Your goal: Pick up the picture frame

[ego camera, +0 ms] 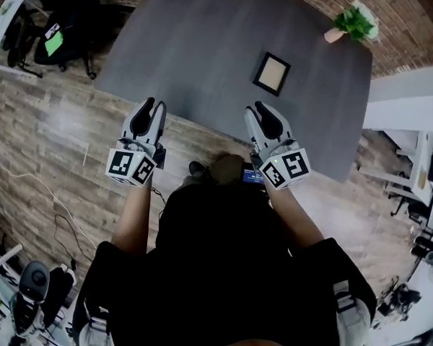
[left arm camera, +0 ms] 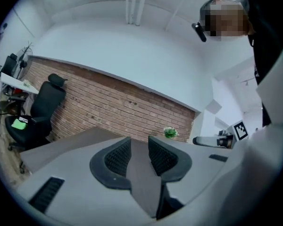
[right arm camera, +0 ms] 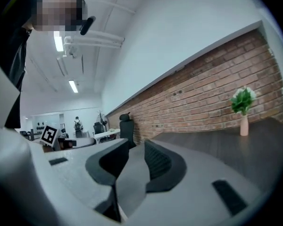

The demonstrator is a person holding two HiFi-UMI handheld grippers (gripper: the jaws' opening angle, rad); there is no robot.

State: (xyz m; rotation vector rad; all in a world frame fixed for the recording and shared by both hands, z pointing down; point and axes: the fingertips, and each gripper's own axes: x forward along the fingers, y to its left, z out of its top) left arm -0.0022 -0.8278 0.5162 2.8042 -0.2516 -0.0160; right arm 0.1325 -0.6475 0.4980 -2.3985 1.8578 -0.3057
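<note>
1. Picture frame [ego camera: 272,73]: lies flat on the surface [ego camera: 195,42], in its right half, well in from the near edge and nearer the far right corner. Only the head view shows it.
2. Left gripper [ego camera: 156,104]: held at the near edge of the surface, toward the left, well apart from the frame. Its own view shows the jaws slightly apart, with nothing between them and only bare surface in the gap.
3. Right gripper [ego camera: 255,107]: at the near edge, on the frame's side of the surface but not touching the frame. Its own view shows the jaws parted by a narrow gap and holding nothing.
4. Plant [ego camera: 355,23]: sits in a small vase at the far right corner and shows in all three views. The right gripper view shows the vase upright in front of the brick wall [right arm camera: 212,88].
5. Office chair [ego camera: 61,31]: stands on the floor off the far left corner and shows in all three views.
6. Both gripper views look level across the surface, so they catch the wall and ceiling. The head view looks down and shows the wood floor [ego camera: 50,143] and cables instead.
7. Each gripper view shows the other gripper's marker cube at its frame edge.
</note>
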